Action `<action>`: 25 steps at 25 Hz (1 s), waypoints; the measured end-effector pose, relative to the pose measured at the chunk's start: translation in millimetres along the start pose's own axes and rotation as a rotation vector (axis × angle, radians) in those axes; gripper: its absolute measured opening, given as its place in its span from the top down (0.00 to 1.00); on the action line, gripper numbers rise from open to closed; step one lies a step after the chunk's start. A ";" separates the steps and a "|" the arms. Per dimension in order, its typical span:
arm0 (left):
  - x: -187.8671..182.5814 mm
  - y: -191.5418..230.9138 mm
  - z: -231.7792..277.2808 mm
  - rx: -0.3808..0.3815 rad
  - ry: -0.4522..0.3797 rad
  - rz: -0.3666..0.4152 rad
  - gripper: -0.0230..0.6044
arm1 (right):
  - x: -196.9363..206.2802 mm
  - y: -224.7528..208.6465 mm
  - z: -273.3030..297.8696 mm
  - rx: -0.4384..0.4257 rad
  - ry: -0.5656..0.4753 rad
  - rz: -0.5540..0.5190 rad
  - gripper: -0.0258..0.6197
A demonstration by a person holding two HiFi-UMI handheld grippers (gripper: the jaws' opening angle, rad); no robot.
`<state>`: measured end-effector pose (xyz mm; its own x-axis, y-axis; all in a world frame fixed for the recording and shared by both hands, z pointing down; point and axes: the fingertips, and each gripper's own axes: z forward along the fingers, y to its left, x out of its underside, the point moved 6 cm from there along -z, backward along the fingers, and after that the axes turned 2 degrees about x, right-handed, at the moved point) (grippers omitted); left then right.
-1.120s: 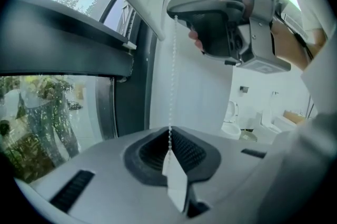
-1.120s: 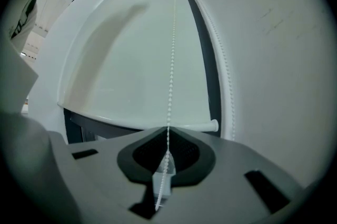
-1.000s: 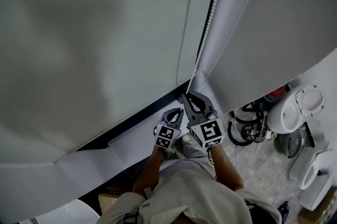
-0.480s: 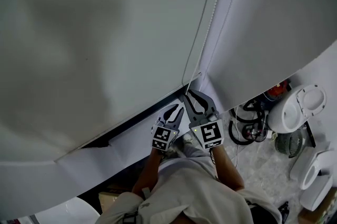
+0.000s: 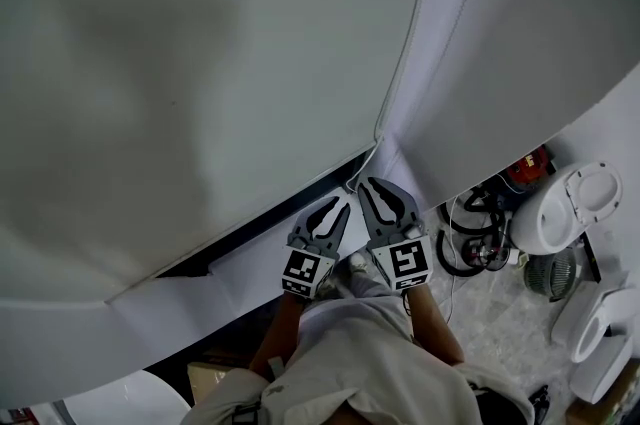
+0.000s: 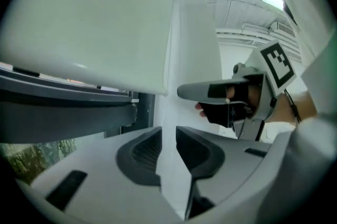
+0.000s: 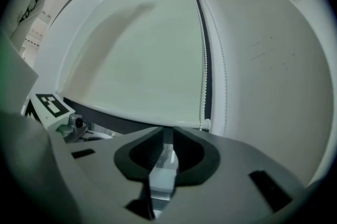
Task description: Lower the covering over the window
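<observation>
A pale roller blind (image 5: pixel 200 63) hangs low over the window, and its bottom bar (image 5: pixel 250 218) leaves a dark gap above the sill. The bead chain (image 5: pixel 410 43) hangs free at the blind's right edge, its loop ending just above my grippers. My left gripper (image 5: pixel 328 210) sits below the bottom bar; its jaws are opening with nothing between them. My right gripper (image 5: pixel 385 188) is open and empty below the chain's loop. The right gripper view shows the blind (image 7: pixel 137 54), the chain (image 7: pixel 204 59) and empty jaws (image 7: pixel 167 136). In the left gripper view (image 6: pixel 168 146) the blind (image 6: pixel 95 17) is above.
A white wall (image 5: pixel 540 43) rises right of the window. On the floor at the right lie white plastic fixtures (image 5: pixel 560 208), black cables (image 5: pixel 470 243) and a red item (image 5: pixel 525 168). The person's torso and arms fill the bottom of the head view.
Both grippers have let go of the bead chain, opened and dropped a little lower. The chain now hangs free above them.
</observation>
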<state>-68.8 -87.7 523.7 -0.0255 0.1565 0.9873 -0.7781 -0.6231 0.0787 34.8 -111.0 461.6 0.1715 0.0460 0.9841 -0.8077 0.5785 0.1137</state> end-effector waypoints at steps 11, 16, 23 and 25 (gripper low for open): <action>-26.7 -2.0 -15.0 -0.019 -0.041 0.047 0.84 | 0.2 5.4 -14.2 0.028 0.029 -0.035 0.91; -42.0 -0.3 -16.3 -0.016 -0.082 0.019 0.84 | -1.6 4.8 -15.4 0.032 0.011 -0.054 0.91; -56.6 -1.2 -15.7 -0.011 -0.095 0.047 0.84 | -5.1 1.0 -19.2 0.044 0.013 -0.049 0.91; -60.2 -2.5 -15.2 -0.005 -0.098 0.051 0.84 | -7.2 -0.5 -19.6 0.046 0.008 -0.051 0.91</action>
<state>-74.9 -83.8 461.9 -0.0040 0.0491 0.9988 -0.7806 -0.6244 0.0276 45.1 -95.7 451.7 0.2173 0.0241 0.9758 -0.8231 0.5418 0.1699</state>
